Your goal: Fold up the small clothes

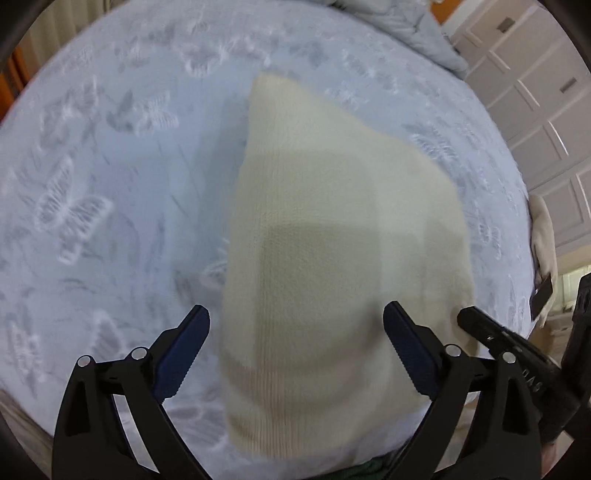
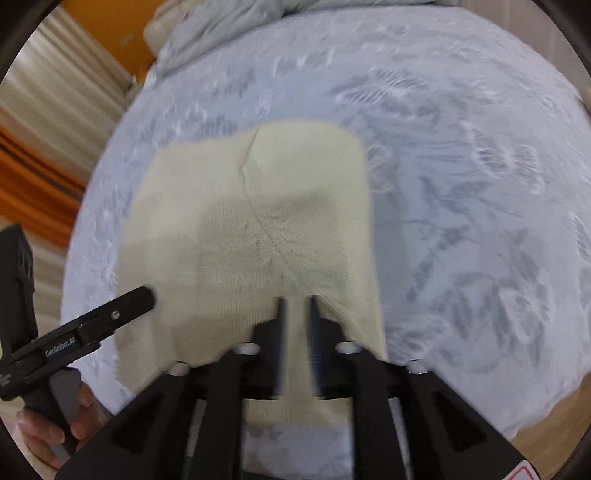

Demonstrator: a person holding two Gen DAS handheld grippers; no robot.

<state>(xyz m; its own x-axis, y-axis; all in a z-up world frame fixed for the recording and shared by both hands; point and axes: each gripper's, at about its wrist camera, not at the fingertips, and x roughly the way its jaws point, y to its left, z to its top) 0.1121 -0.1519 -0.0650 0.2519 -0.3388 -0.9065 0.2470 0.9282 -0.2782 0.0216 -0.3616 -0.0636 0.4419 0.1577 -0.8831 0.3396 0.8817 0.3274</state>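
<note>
left claw [image 1: 295,354]: jaws spread wide, holding nothing, above near edge of cream knit garment [image 1: 332,240] | right claw [image 2: 297,321]: pinched on garment's near edge, lower centre of frame | garment: on bed [image 1: 110,166] with pale blue butterfly-print cover, mid-frame

The right gripper [image 2: 297,306] pinches the cream knit garment [image 2: 255,221], seemingly lifted off the blurred bedspread [image 2: 461,221].

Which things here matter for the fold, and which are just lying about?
In the job:
- cream knit garment
- right gripper, shut on its near edge
- left gripper, open over it

Just lying about:
- grey quilt at the bed's far end
- dark phone at the bed's edge
</note>
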